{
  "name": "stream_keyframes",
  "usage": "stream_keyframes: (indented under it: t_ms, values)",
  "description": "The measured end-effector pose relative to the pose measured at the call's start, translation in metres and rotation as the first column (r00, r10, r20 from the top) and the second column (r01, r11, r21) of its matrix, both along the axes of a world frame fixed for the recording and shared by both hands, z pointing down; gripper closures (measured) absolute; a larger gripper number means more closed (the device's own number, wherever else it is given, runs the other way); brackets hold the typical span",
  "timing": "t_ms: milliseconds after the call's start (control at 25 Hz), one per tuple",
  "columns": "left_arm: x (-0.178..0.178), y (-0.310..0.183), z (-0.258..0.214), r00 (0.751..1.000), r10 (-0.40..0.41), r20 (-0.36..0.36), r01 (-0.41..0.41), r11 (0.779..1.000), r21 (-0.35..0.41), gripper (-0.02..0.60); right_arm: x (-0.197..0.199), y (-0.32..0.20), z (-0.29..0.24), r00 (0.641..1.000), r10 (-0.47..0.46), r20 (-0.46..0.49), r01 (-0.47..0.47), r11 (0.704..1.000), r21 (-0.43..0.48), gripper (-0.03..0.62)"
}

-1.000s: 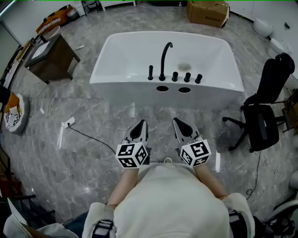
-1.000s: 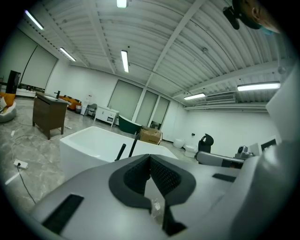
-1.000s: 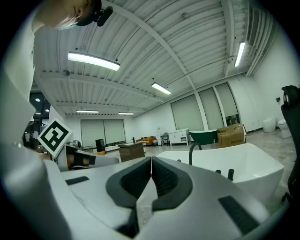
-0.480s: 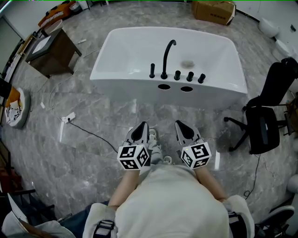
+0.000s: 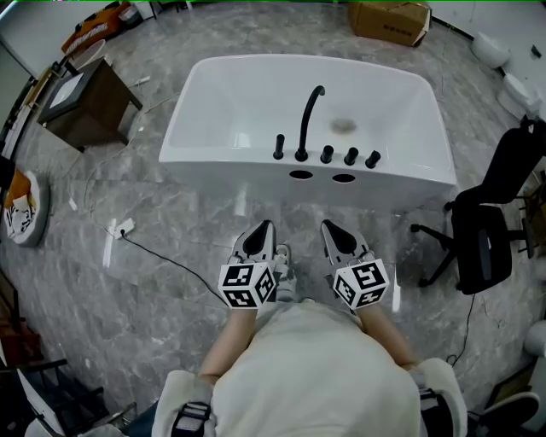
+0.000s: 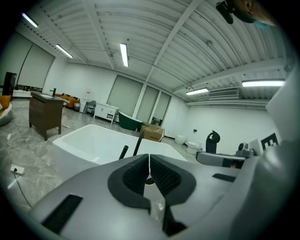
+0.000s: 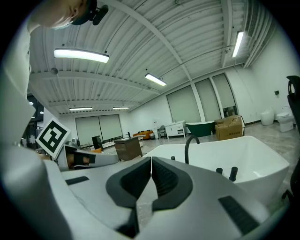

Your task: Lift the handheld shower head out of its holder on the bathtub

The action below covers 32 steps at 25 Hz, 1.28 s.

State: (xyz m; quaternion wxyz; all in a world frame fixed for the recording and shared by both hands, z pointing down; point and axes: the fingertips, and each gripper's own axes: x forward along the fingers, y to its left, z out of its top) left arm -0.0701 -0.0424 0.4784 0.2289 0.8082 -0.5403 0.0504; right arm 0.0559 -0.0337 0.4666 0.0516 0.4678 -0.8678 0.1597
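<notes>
Left gripper [image 5: 261, 229]: I hold it low in the head view, in front of my body, with its marker cube toward me; its tip points at the tub.
Left jaws: pressed together pad to pad in the left gripper view [image 6: 149, 161], with nothing between them.
Right gripper [image 5: 329, 227]: I hold it beside the left one, level with it and pointing the same way; the two are near each other but apart.
Right jaws: closed flat against each other in the right gripper view [image 7: 151, 164], with nothing between them.
Bathtub [image 5: 205, 154]: white and freestanding on the grey marble floor [image 5: 171, 273], ahead of both grippers and well apart from them; its near rim carries the fittings.
Faucet [image 5: 307, 115]: a black gooseneck that rises from the near rim and curves over the basin.
Handheld shower head [image 5: 279, 147]: the slim black upright piece just left of the faucet, which I take for the shower head; it stands in its holder on the rim, and neither gripper touches it.
Knobs [image 5: 351, 156]: three short black ones in a row to the right of the faucet.
Surroundings: a brown cabinet [image 5: 85, 98] to the tub's left, a cardboard box [image 5: 388, 17] beyond the tub, and a black office chair [image 5: 486, 230] to its right.
</notes>
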Motion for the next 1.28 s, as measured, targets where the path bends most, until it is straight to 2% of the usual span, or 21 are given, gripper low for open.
stream_keyframes:
  t_ms: [320,600,1280]
  values:
    - [-0.013,-0.074,0.01,0.999,0.029,0.023,-0.029,0.999,-0.022,0.561,-0.017,-0.07,-0.005,1.0,-0.004,0.002,0.004,1.0,0.01,0.574]
    - [-0.018,-0.131,0.023,0.996,0.08,0.041,-0.077,0.995,-0.056,0.56,-0.021,-0.12,-0.003,0.999,0.04,0.0,-0.04,0.999,-0.004,0.574]
    - [-0.015,-0.229,0.083,0.972,0.227,0.054,-0.22,0.969,-0.111,0.56,-0.03,-0.205,0.025,0.991,0.128,-0.03,-0.13,0.99,-0.064,0.574]
